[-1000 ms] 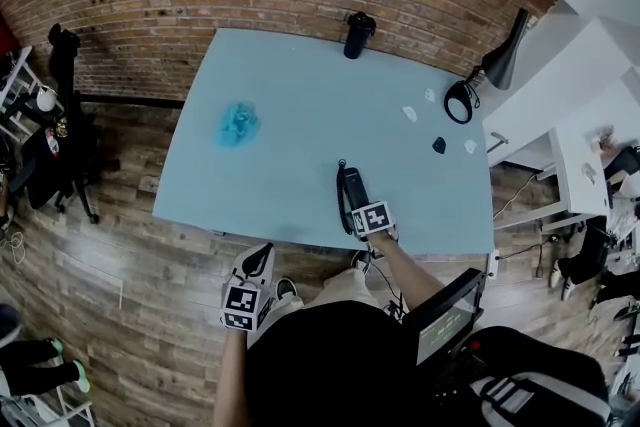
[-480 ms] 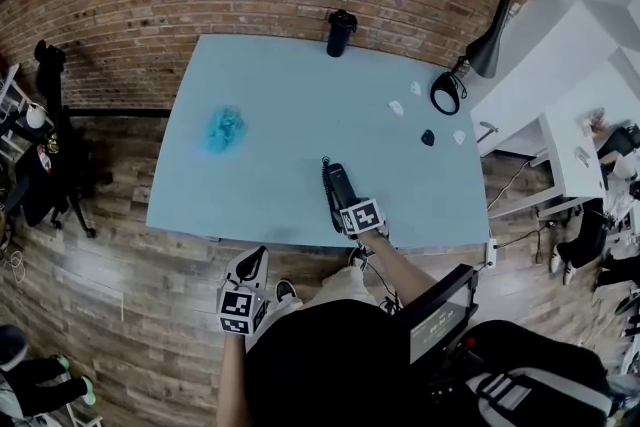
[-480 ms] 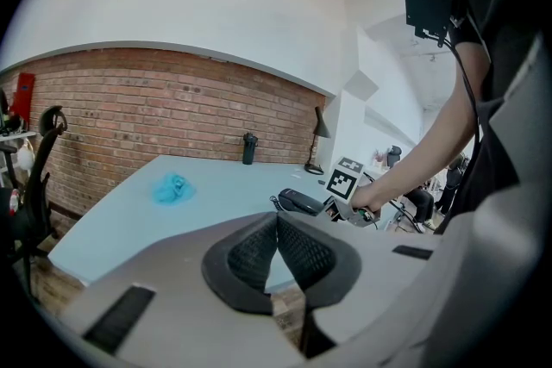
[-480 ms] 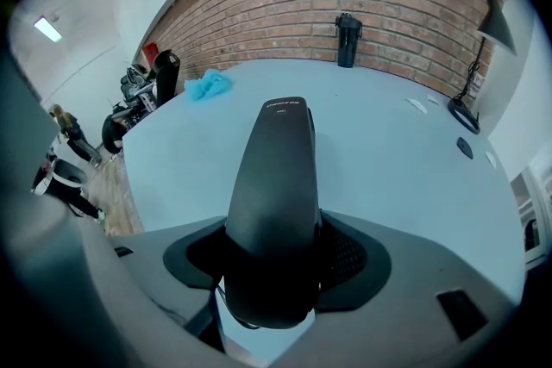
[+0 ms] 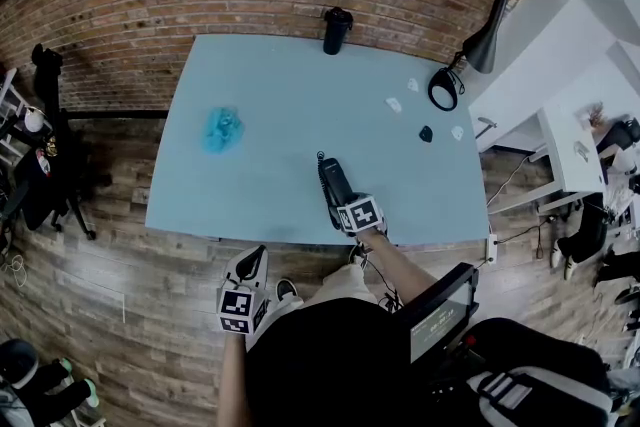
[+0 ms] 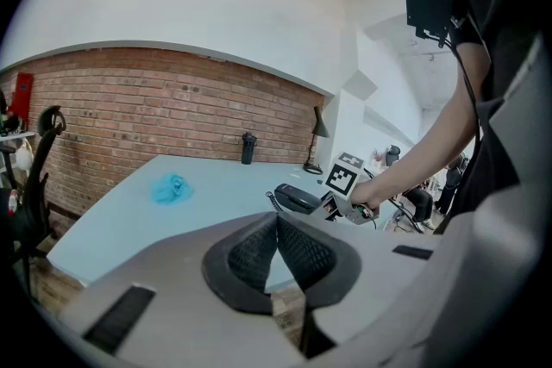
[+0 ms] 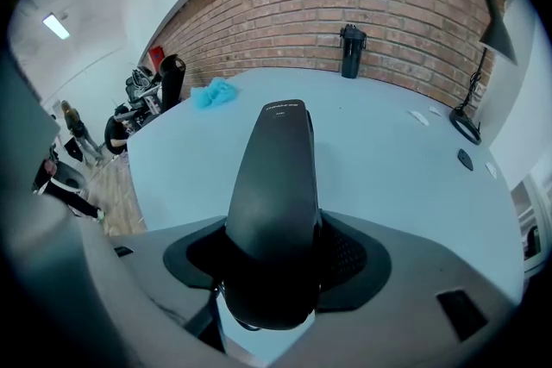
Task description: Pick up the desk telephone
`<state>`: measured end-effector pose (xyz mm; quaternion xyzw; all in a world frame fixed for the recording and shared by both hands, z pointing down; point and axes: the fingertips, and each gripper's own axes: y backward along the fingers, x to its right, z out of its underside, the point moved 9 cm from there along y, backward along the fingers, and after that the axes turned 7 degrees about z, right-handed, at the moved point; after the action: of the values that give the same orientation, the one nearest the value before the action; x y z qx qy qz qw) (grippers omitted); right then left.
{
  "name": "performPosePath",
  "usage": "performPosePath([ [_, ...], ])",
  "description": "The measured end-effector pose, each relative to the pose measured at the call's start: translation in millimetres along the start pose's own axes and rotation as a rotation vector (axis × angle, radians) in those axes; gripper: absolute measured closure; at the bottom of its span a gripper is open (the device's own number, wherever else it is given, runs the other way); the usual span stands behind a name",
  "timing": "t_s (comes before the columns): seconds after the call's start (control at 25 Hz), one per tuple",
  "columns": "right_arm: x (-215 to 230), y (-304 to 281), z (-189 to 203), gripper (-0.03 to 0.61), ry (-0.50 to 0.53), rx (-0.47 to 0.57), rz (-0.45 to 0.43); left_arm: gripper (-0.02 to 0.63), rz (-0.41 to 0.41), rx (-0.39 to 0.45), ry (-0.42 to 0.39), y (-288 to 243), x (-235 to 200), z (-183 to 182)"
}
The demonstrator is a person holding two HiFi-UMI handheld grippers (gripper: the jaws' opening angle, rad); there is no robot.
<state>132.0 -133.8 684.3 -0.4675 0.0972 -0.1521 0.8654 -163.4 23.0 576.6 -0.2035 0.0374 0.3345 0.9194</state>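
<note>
desk telephone (image 5: 330, 177) raised slightly, right gripper (image 5: 345, 207) clamped

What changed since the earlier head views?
The right gripper, still shut on the desk telephone, seems to have lifted it slightly; nothing newly taken or let go. The left gripper stayed shut and empty short of the table, and the blue cloth did not move.

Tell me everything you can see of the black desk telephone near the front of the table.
The telephone is a long, rounded black body, matte and plastic-looking, with small print near its far end and a curly cord trailing from that end. The right gripper is clamped on its near end, so it points away from the person over the front part of the pale blue table. Whether it touches the table cannot be told.
</note>
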Motion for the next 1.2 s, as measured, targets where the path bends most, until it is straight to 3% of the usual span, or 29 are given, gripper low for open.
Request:
performPosePath([
  [0.96,-19,24,-32,0.291,0.019,0.15,-0.071,0.591,0.02,-0.011,-0.007,-3,5,1],
  [1.2,-25,33,-45,0.292,0.038,0.195,-0.054,0.591,0.019,-0.012,-0.005,-1,2,2],
])
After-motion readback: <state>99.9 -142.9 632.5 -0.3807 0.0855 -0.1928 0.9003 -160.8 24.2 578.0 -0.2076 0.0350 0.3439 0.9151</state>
